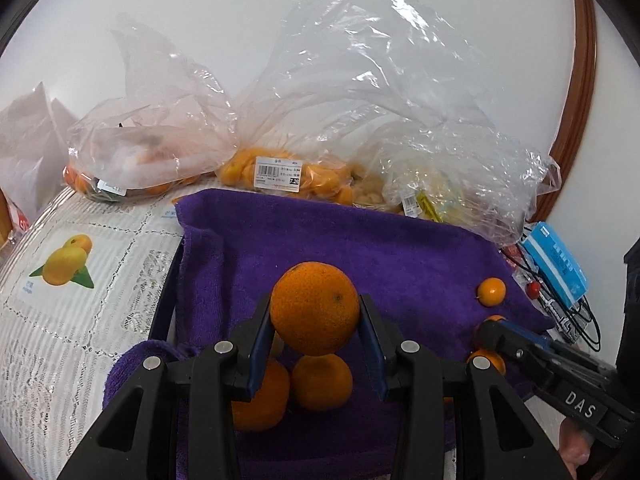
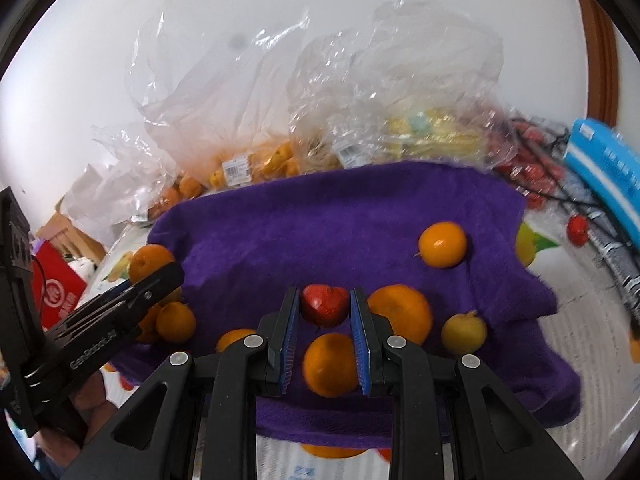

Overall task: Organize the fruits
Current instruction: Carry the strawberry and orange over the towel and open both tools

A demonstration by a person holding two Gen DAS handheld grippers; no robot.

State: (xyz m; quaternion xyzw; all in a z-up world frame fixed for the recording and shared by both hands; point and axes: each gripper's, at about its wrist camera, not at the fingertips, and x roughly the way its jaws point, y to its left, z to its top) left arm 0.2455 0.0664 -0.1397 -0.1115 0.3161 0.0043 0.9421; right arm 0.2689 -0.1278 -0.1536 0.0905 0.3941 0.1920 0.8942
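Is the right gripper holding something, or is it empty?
Holding. The right gripper is shut on a small red fruit, its blue pads pressed to both sides, above the purple towel.

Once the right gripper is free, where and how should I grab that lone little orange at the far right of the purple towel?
Take the small orange across its round middle, coming from above. It sits alone on the purple towel with open cloth around it, and its stem pokes out sideways, so set the fingers clear of that.
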